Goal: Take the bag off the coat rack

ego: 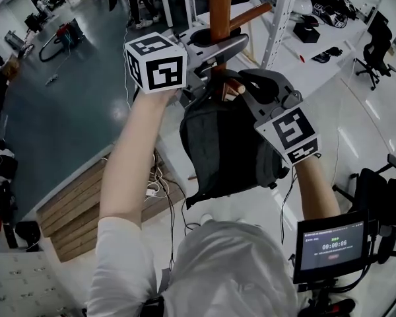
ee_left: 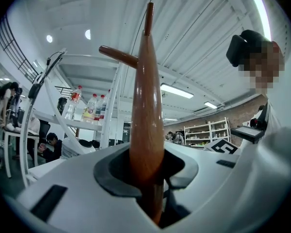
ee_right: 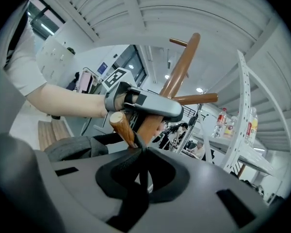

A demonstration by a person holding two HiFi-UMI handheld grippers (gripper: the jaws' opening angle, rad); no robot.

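The person has both arms raised to the coat rack (ego: 220,5). The left gripper (ee_left: 148,166) is clamped round the rack's brown wooden pole (ee_left: 146,106). Its jaws are closed in against the wood on both sides, and the pole rises straight up out of them. A short peg (ee_left: 119,56) sticks out of the pole high above the jaws, to their left.

Seen from above, the left gripper (ego: 214,48) grips the pole just above the right gripper (ego: 241,88). The two tools sit close together, nearly touching.

The right gripper (ee_right: 143,171) is closed tight on a black strap (ee_right: 138,152) of the bag, with no gap between the jaws and the webbing. Just ahead of its fingertips the strap loops over a light-tipped wooden peg (ee_right: 122,128), so the bag is still hooked on the rack. Beyond that peg is the left gripper (ee_right: 153,108), wrapped round the pole.

The bag (ego: 231,150) is dark grey and hangs directly below the right gripper, against the pole and between the person's forearms. Its bulk also shows to the left of the right gripper's jaws (ee_right: 72,147).
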